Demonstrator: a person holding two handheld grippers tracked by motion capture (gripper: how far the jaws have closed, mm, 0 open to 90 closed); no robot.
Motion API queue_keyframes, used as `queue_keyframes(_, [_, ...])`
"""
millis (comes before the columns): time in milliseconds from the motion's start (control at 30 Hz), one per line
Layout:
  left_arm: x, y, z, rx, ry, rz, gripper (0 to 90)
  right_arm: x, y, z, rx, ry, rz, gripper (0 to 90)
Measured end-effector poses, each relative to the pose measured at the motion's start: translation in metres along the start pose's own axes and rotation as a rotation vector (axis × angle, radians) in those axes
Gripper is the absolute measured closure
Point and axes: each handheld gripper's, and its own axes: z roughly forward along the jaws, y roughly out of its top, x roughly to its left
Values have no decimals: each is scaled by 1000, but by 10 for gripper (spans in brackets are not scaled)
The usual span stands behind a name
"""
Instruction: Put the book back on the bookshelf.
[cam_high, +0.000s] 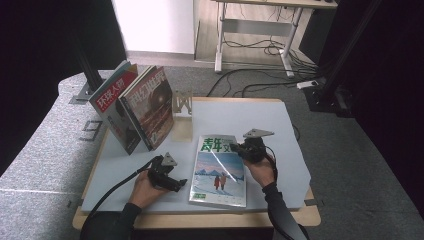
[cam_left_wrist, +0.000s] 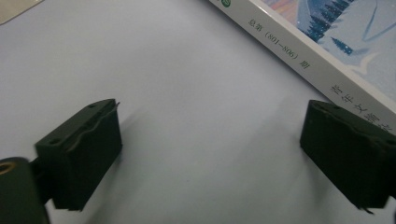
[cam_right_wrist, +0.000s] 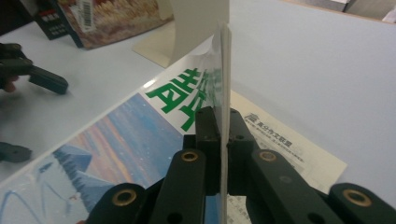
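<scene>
two leaning magazines (cam_high: 134, 107), bookend (cam_high: 182, 103), table (cam_high: 240, 117)

High view: bench (cam_high: 260, 125) evenly lit from above, surroundings dark at both sides; white glare streak across the magazine (cam_high: 220, 170) cover. Left gripper view: soft shadows beside the 2 black fingers (cam_left_wrist: 79, 158), which are blurred, near ones most. Right gripper view: foreground linkage out of focus, background soft.
</scene>
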Motion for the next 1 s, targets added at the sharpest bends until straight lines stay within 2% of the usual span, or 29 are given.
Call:
queue_keyframes(33, [2, 2, -3, -3, -33, -11, 116, 0, 1, -2, -8, 9, 3, 858])
queue_keyframes(67, [2, 2, -3, -3, -33, -11, 149, 1, 1, -4, -12, 9, 1, 858])
queue_keyframes(100, [2, 4, -4, -30, -84, -38, 145, 1, 2, -5, -15, 13, -3, 858])
queue_keyframes(167, [1, 6, -4, -41, -94, -37, 150, 1, 2, -6, -21, 17, -2, 858])
queue_keyframes(267, [-5, 13, -4, -69, -120, -5, 154, 4, 4, -12, -33, 22, -13, 858])
queue_keyframes(367, [-6, 18, -4, -84, -136, 1, 158, 5, 4, -14, -38, 22, -17, 858])
queue_keyframes(433, [-7, 23, -3, -110, -175, -9, 173, 6, 5, -19, -47, 22, -24, 858])
queue_keyframes(700, [-13, 31, 7, -104, -226, 15, 204, 9, 5, -32, -75, 27, -25, 859])
queue_keyframes(1000, [-18, 41, 20, -91, -324, 14, 241, 9, 3, -41, -95, 31, -31, 858])
